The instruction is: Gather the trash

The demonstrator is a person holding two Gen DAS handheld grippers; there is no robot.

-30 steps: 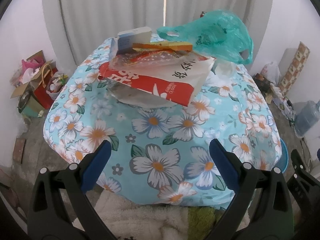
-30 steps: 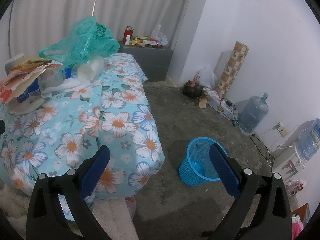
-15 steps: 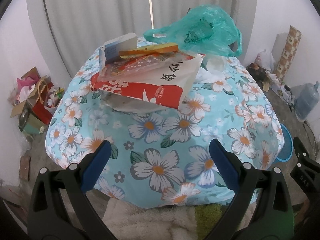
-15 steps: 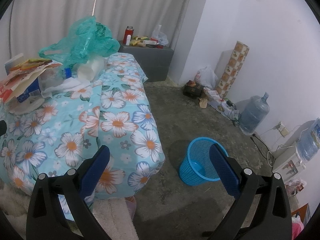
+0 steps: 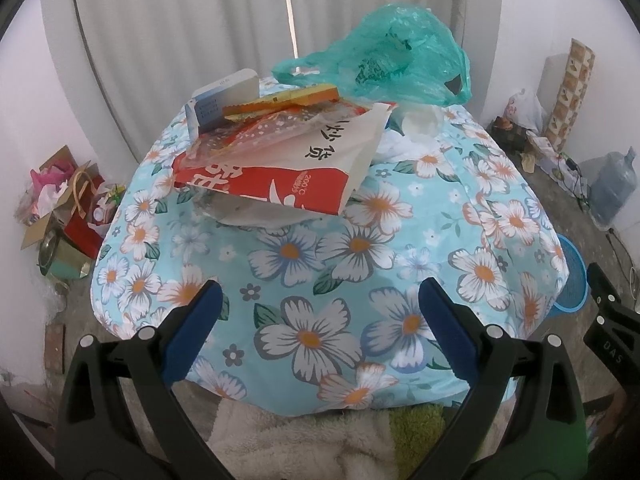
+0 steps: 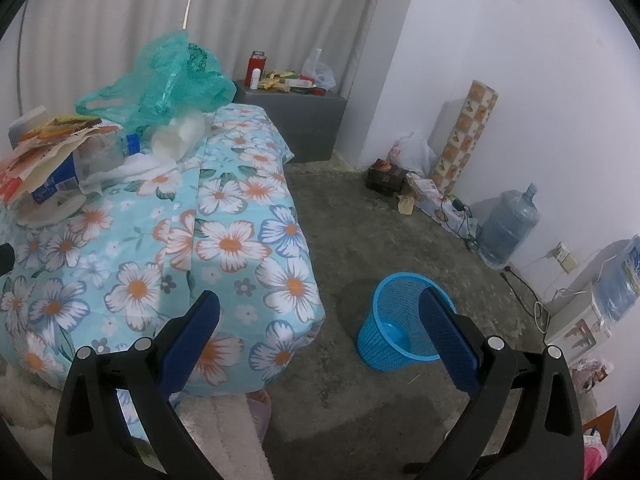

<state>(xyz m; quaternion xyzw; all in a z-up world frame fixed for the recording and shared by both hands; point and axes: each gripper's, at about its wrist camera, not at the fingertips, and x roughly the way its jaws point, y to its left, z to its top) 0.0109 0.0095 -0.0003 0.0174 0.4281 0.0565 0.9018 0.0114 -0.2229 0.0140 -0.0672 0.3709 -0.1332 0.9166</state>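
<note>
Floral-patterned light-blue cloth (image 5: 328, 264) is covering the table, and the trash is lying in a heap on its far part. A red-and-white paper bag with printed characters (image 5: 280, 176) is resting on top of a clear plastic container (image 5: 244, 212), with orange-and-yellow flat wrappers (image 5: 280, 100) and a small white-and-blue carton (image 5: 224, 100) stacked on it. A crumpled green plastic bag (image 5: 396, 60) is sitting behind and to the right of the heap.

The left hand-held gripper (image 5: 316, 312) is hovering over the near part of the table with its jaws spread wide and nothing between them. The right hand-held gripper (image 6: 320, 320) is likewise wide open and empty, pointing toward the floor where a blue mesh plastic wastebasket (image 6: 396, 328) is standing to the right of the table.

Judged step: approaching the heap for a first pick. Recommended procedure: advance the left hand-held gripper toward the topmost loose item, since pulling the paper bag first would likely spill the wrappers. Close on an exposed edge, lift straight up, then carry the item clear of the table edge to the wastebasket. Thin plastic will probably slip; grip a folded section.
</note>
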